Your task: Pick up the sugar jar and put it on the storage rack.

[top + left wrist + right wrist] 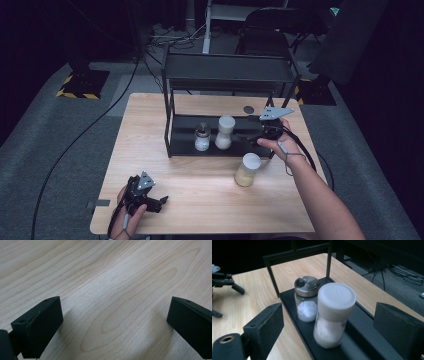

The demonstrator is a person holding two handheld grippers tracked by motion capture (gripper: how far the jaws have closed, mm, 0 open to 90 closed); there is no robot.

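A black two-shelf rack (pixel 175 145) stands at the back of the wooden table. On its lower shelf (pixel 352 332) a small glass shaker (pixel 307 298) with a metal lid stands beside a taller white-lidded jar (pixel 333 315) of white grains. My right gripper (pixel 329 312) is at the shelf's right end (pixel 250 139), open, with the white-lidded jar (pixel 224 132) just ahead of its jaws and untouched. A third jar (pixel 247 170) with yellowish contents stands on the table in front of the rack. My left gripper (pixel 161 202) rests open at the table's front left, over bare wood (pixel 115 305).
The rack's upper shelf (pixel 227 67) overhangs the jars, and its uprights frame the shelf's ends. A small dark disc (pixel 248 109) lies behind the rack. Cables and a chair (pixel 270 30) sit on the floor beyond the table.
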